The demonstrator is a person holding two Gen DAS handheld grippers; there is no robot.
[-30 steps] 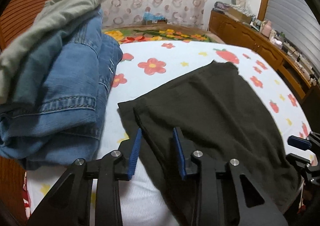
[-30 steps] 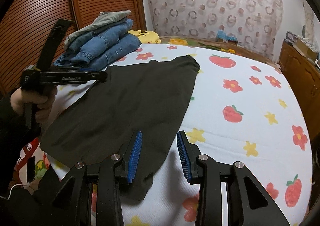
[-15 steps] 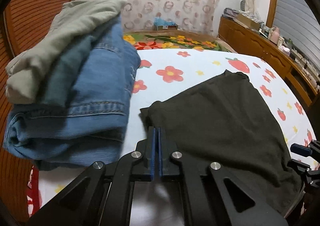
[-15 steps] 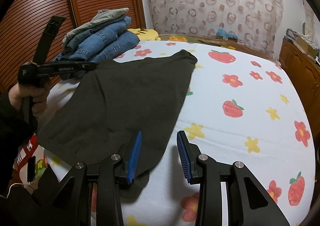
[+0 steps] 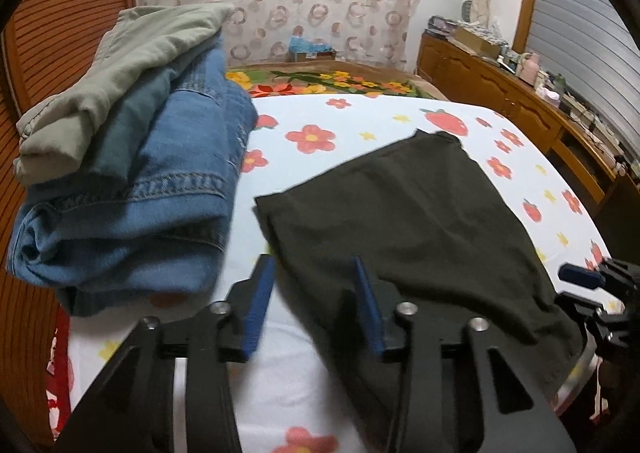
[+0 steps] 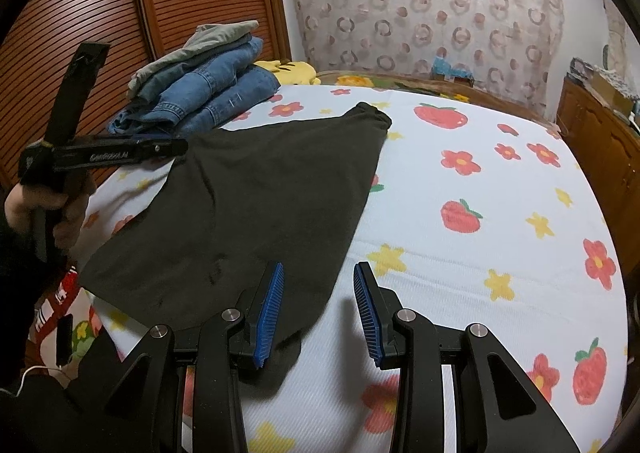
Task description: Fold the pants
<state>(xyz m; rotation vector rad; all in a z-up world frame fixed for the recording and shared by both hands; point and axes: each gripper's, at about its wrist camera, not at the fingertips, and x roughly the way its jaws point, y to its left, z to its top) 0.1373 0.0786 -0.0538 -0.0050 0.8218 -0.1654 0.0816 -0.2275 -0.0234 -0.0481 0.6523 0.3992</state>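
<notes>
Dark olive-black pants [image 5: 400,213] lie folded flat on the flower-print bed sheet [image 5: 352,121]; they also show in the right wrist view [image 6: 260,205]. My left gripper [image 5: 314,305] is open and empty, over the pants' near left edge. It also shows in the right wrist view [image 6: 176,147], held over the pants' left corner. My right gripper [image 6: 318,311] is open and empty, over the pants' near right corner. Its tips show at the right edge of the left wrist view [image 5: 580,285].
A stack of folded jeans and a grey-green garment [image 5: 128,173] sits on the bed's left side, close to the pants; it also shows in the right wrist view [image 6: 200,89]. A wooden slatted wardrobe [image 6: 120,13] stands left. A wooden cabinet [image 5: 520,93] runs along the right.
My left gripper was open, shut half a second ago, and is open again now, drawn back slightly. The pants' left corner now lies flat. The right gripper has barely moved.
</notes>
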